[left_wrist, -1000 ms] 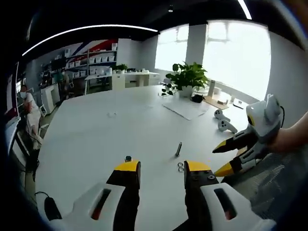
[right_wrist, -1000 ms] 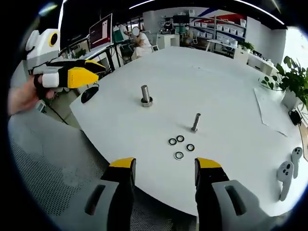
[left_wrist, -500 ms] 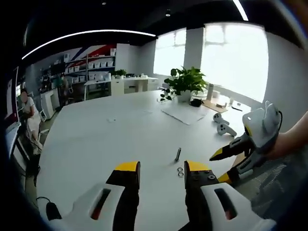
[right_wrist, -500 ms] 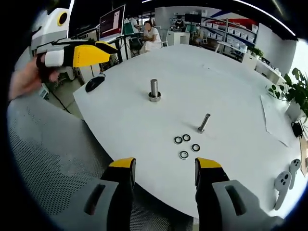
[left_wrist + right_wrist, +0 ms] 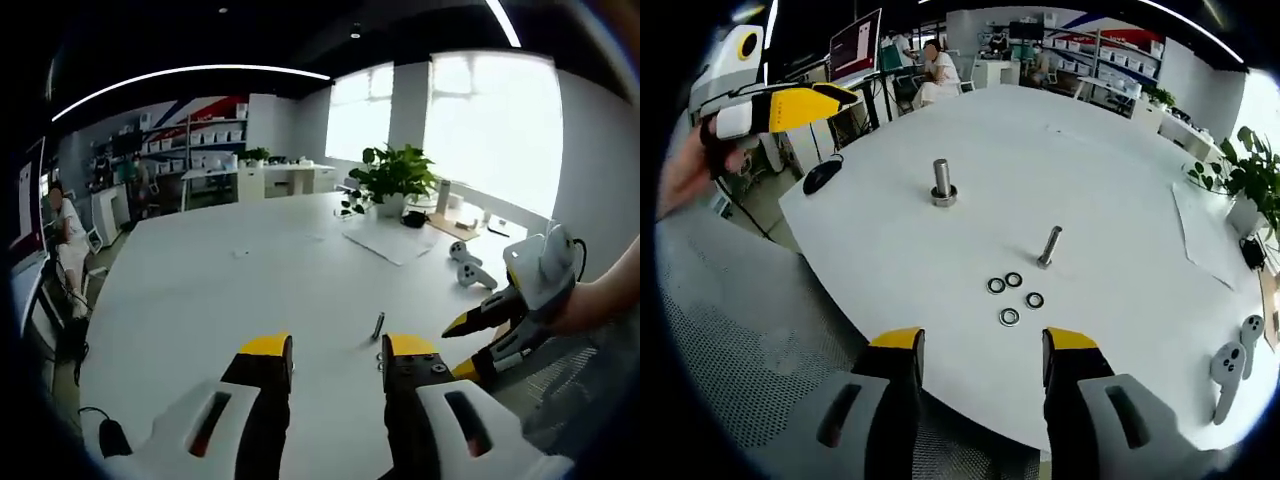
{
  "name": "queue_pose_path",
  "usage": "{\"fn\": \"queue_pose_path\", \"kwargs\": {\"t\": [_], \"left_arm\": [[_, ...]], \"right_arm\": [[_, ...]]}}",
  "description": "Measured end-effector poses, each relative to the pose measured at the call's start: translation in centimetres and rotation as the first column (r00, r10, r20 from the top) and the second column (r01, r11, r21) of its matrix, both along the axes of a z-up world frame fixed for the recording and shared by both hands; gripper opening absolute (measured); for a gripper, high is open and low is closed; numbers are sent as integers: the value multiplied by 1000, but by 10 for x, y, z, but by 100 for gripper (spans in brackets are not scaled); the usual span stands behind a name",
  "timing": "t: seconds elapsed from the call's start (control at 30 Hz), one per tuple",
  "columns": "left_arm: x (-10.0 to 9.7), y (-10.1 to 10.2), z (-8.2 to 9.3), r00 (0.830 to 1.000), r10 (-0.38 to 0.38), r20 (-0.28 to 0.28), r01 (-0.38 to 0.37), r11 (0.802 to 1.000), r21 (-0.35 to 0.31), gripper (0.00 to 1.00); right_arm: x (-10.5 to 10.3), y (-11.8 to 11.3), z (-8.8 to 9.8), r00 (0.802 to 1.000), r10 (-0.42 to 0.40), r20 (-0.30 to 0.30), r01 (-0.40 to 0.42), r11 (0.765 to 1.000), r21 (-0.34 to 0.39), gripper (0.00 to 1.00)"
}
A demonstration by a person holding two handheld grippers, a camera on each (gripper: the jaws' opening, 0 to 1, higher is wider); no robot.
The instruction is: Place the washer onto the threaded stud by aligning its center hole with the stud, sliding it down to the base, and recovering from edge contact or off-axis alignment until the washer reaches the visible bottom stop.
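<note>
White table [image 5: 1110, 180], large, rounded edge.

- Threaded stud [image 5: 942, 182]: upright on a round base, toward the table's left edge in right gripper view, well apart from the washers.
- Second stud/bolt [image 5: 1049, 246]: standing tilted, nr middle of the near part of the table; also seen in left gripper view [image 5: 378, 325] just beyond that gripper's right jaw.
- Washers [image 5: 1015, 297]: 4 pcs, flat on table in a loose cluster just in front of the second stud, close to the near edge. None on either stud. Nearest one [image 5: 1009, 317] sits closest to the edge.
- Right gripper [image 5: 975, 345]: jaws parted wide, nothing between them, hovering off the near table edge, not touching washers. Seen from left gripper view [image 5: 470, 340] at the table's right edge, held by a hand.
- Left gripper [image 5: 335, 350]: jaws apart, empty, above the table's near edge. In right gripper view [image 5: 790, 105] off the table's left corner, hand [image 5: 685, 175] behind it.
- Mouse [image 5: 821, 175]: dark, at left edge.
- Paper sheet [image 5: 1205, 240]: far right part of table.
- Potted plant [image 5: 395, 175]: far side of table.
- Two white controllers [image 5: 1230, 365]: right edge.
</note>
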State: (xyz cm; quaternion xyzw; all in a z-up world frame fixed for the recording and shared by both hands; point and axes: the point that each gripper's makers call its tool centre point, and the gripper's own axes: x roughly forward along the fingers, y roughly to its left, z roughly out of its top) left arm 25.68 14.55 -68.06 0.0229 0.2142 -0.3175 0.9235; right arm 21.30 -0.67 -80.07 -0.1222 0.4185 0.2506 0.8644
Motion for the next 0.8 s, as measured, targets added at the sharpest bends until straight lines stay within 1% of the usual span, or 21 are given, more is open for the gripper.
{"fn": "queue_pose_path", "kwargs": {"t": [0.07, 0.13, 0.33, 0.47, 0.63, 0.73, 0.8], "left_arm": [[0, 0, 0, 1000, 1, 0, -1, 1000, -3, 34], [0, 0, 0, 1000, -1, 0, 1, 1000, 0, 34], [-1, -1, -1, 1000, -6, -10, 6, 1000, -7, 33], [-3, -3, -1, 1000, -14, -19, 13, 1000, -15, 33], [-4, -5, 0, 1000, -24, -12, 23, 1000, -7, 33], [-5, -3, -2, 1000, -23, -19, 23, 1000, -2, 32], [-4, -3, -3, 1000, -20, -21, 20, 1000, -3, 32]], "right_arm": [[1, 0, -3, 1000, 9, -12, -9, 1000, -15, 48], [3, -1, -8, 999, 31, -20, -32, 998, -46, 45], [14, 6, -20, 994, 72, -77, -78, 994, -77, 36], [20, 8, -27, 988, 111, -109, -124, 986, -114, 33], [26, 1, -39, 980, 122, -160, -145, 979, -144, 31], [29, -1, -45, 975, 124, -186, -154, 976, -152, 31], [27, -1, -50, 966, 138, -219, -174, 973, -154, 30]]}}
